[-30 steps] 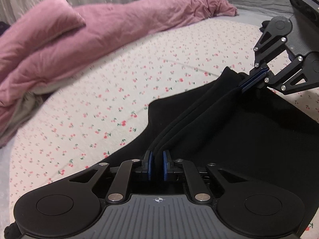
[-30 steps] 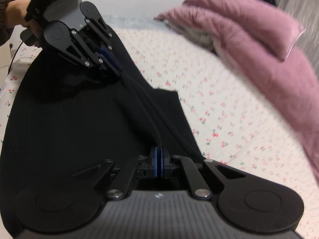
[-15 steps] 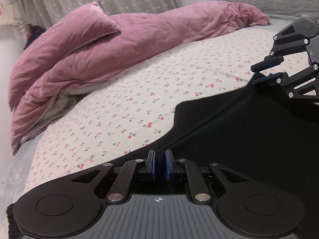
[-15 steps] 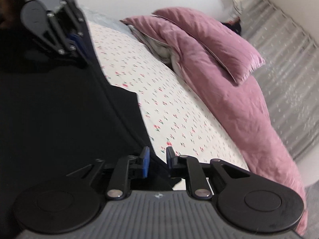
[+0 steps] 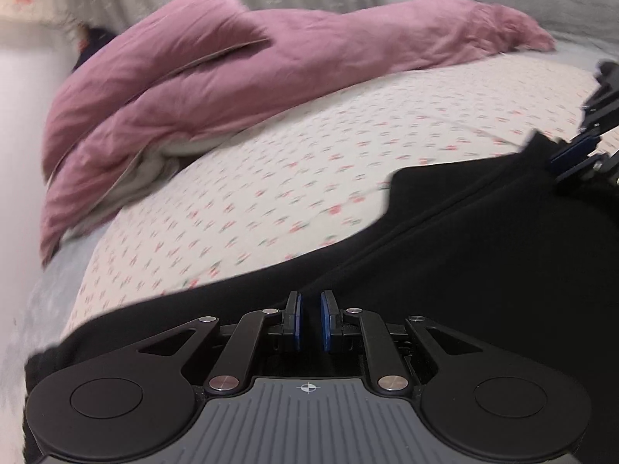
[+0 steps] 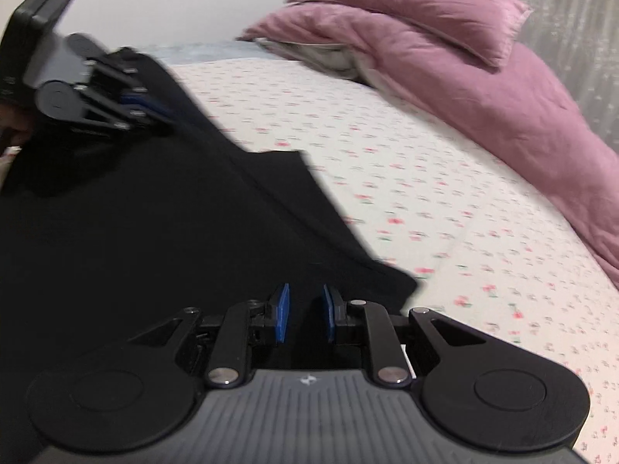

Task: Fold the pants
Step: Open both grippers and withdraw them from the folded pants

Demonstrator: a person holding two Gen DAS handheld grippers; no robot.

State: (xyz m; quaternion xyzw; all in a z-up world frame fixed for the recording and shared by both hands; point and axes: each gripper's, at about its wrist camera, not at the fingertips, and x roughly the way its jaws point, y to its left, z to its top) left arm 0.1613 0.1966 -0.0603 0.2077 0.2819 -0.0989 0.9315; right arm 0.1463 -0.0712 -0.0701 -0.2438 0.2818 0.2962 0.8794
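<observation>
Left gripper [image 5: 309, 319]: jaws slightly apart, nothing between, over black cloth.
Right gripper [image 6: 305, 317]: jaws apart, empty.
Pants [image 6: 135, 232]: black, matte — flat on bed's near edge.
Bedsheet [image 5: 290, 162]: cream, cherry-printed.
Duvet [image 6: 464, 62]: pink, rumpled — far edge.

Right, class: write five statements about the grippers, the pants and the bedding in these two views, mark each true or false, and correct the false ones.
1. The pants are black. True.
2. The left gripper is clamped on the pants. False: its jaws are apart, nothing between them.
3. The right gripper is open. True.
4. The sheet is plain grey. False: it is pale with small red flowers.
5. A pink duvet lies at the far side of the bed. True.
</observation>
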